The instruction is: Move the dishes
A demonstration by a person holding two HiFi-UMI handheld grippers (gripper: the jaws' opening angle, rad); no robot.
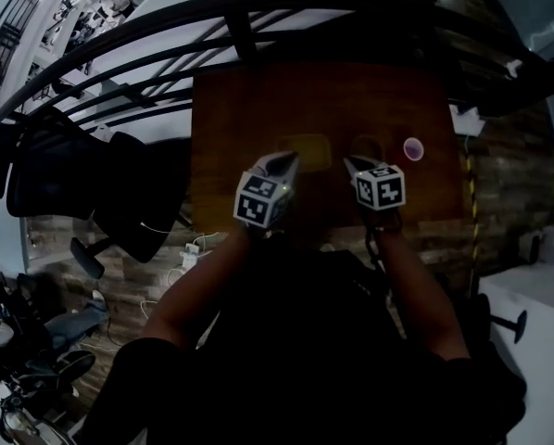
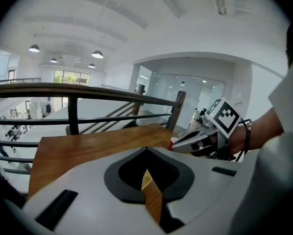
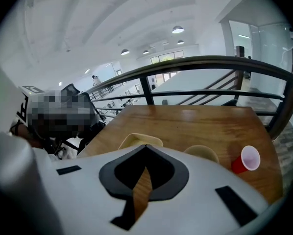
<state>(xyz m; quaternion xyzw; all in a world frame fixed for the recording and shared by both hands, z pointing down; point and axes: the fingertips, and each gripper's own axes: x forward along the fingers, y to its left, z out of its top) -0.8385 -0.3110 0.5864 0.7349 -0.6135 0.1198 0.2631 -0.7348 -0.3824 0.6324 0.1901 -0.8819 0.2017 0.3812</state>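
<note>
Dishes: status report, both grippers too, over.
Left gripper, right gripper: jaws shut, empty. Square dish and bowl on table, untouched, just ahead. Red cup beside bowl, off to the side.

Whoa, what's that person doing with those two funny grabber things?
A person holds a gripper in each hand over a wooden table. The left gripper and the right gripper hover side by side above the near part of the table, jaws together, holding nothing. Just ahead of them sit a yellow plate, a round yellowish dish and a red cup. Nothing is being touched, so moving the dishes doesn't seem to have begun yet.
</note>
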